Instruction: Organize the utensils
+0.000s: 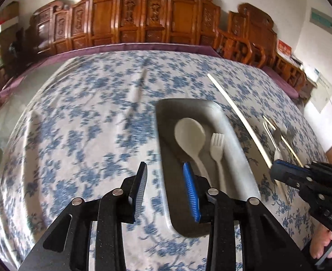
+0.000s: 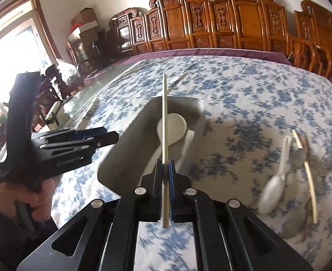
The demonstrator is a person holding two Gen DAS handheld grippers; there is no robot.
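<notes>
Your right gripper (image 2: pixel 165 169) clamps a chopstick (image 2: pixel 164 122) above the grey tray (image 2: pixel 121 153).
Your left gripper (image 1: pixel 166 176) hangs spread and empty; a white spoon (image 1: pixel 192 140) and fork (image 1: pixel 217 153) lie in the tray.

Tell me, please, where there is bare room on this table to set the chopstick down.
Bare cloth lies left of the tray, out to the purple edge. The tray holds a spoon and fork. To its right, loose utensils crowd the cloth.

Blue-floral tablecloth (image 1: pixel 80 117) over table; carved wooden chairs (image 2: pixel 211 20) along wall; cardboard boxes (image 2: pixel 84 20) near bright window (image 2: pixel 14 52).
</notes>
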